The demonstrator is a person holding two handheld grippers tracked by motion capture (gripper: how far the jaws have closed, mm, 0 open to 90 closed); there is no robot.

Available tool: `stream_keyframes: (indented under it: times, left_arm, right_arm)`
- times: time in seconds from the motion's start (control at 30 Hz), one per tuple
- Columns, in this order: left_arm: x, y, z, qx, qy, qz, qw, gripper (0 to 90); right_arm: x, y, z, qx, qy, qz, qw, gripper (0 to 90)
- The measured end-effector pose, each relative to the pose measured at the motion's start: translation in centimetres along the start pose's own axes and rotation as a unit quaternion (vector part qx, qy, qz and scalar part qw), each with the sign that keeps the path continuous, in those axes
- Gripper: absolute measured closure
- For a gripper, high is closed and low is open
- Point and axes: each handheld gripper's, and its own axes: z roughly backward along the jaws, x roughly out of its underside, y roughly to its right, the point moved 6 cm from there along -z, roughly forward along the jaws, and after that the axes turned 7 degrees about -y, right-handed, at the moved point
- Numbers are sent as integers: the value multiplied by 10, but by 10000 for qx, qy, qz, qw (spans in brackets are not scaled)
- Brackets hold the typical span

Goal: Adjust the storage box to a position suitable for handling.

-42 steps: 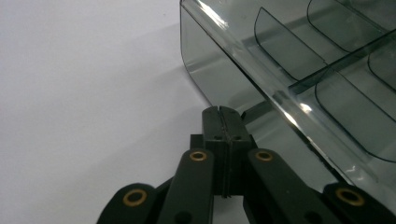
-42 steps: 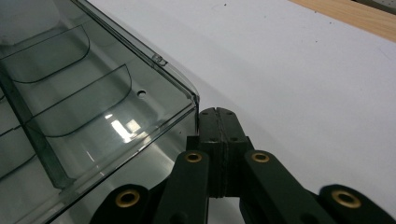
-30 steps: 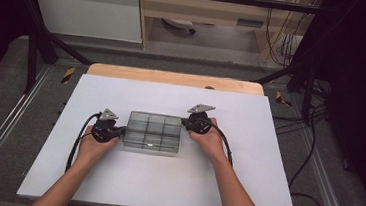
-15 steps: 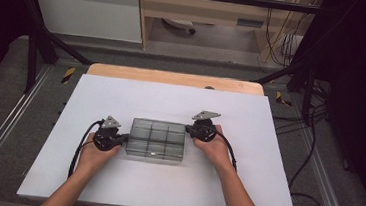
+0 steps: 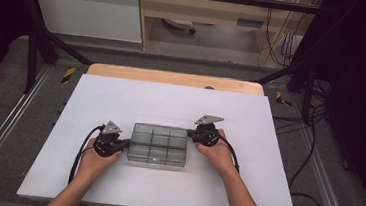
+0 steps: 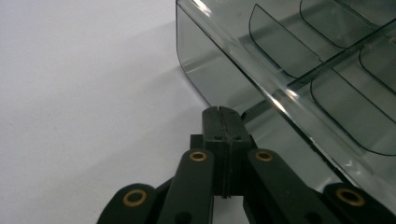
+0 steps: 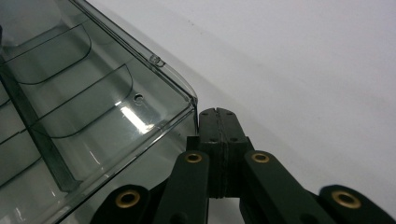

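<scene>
- Smoky-grey clear plastic organiser box w/ inner dividers (image 5: 157, 145) sits on white table sheet (image 5: 170, 107), near the front edge, roughly mid-width, between both hands.
- Left gripper (image 5: 126, 142) at box's left end; in left gripper view its tip (image 6: 223, 116) has jaws pressed together, nothing between them, tip touching or just beside the box's end wall (image 6: 219, 84) low down near a corner. Can't tell if real contact.
- Box compartments (image 6: 327, 70) look empty, lid/top seems closed – not sure.
- Right gripper (image 5: 192, 133) at box's right end, far corner; in right gripper view (image 7: 219, 122) jaws also closed flat, no grip on anything, tip just beside the box corner (image 7: 189, 100).
- Step (my read): two-handed push/slide or squaring of the box w/ closed tips, one at each end; no pinch.
- Next move prob needs: equal pressure from both ends so box doesn't rotate, tips kept low on walls; if lifting or opening is meant, jaws must open first and take the rim.
</scene>
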Motion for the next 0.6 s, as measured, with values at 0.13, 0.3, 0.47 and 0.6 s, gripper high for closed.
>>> stream_keyframes:
  times: [0.13, 0.3, 0.47, 0.6]
  left_arm:
    - [2, 5, 1, 51, -21, -34, 10000, 900]
    - [4, 7, 3, 65, -55, -80, 9999, 900]
    - [7, 11, 5, 90, -96, -146, 9998, 900]
    - [8, 13, 6, 117, -118, -156, 9997, 900]
  right_arm:
    - [3, -2, 4, 11, -66, 11, 10000, 900]
    - [7, -5, 7, 6, -89, -15, 10000, 900]
    - [10, -7, 10, 3, -84, -27, 10000, 900]
    - [12, -8, 12, 8, -111, 0, 9999, 900]
